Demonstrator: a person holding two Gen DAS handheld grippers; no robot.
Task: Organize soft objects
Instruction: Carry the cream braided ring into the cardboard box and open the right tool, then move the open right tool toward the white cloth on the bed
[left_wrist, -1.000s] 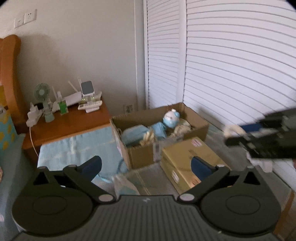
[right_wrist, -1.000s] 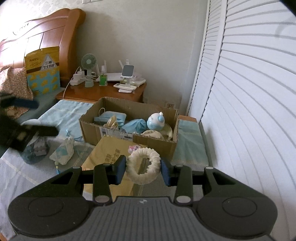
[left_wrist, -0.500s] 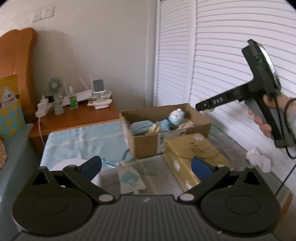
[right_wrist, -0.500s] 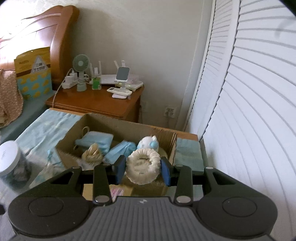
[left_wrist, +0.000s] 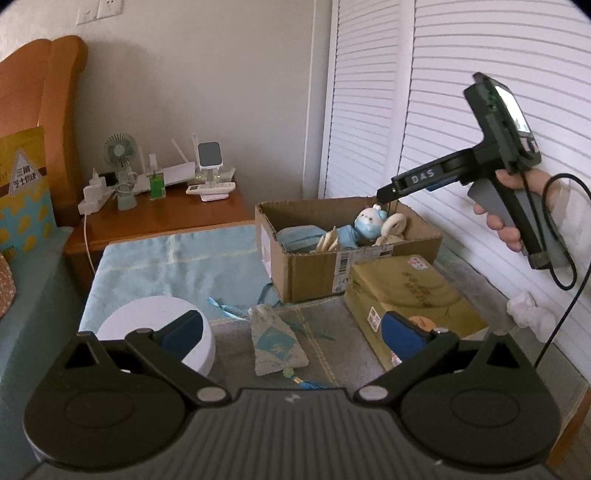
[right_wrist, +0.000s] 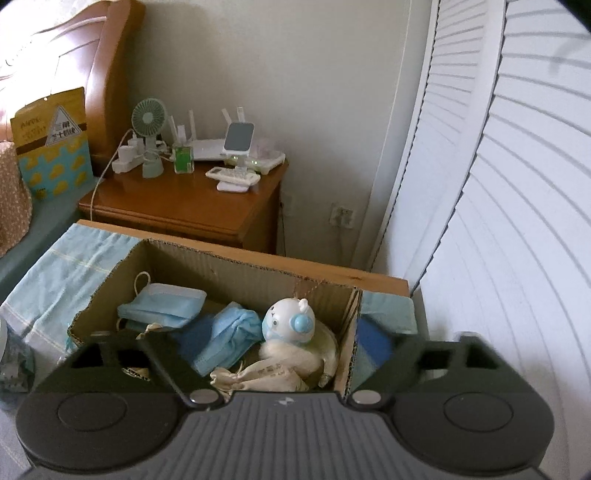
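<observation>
Jaws of the right gripper (right_wrist: 284, 345) have just sprung wide over the cardboard box (right_wrist: 236, 267) — fluffy ring (left_wrist: 394, 224) released inside; left gripper (left_wrist: 291, 332) gapes, empty.

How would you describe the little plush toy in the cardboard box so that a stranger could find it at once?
Start at the open cardboard box in front of the wooden nightstand. Look inside towards its right end, next to the crumpled blue face masks. The plush toy is the only thing there with a face: a round white head with a pale blue ear patch.
</observation>
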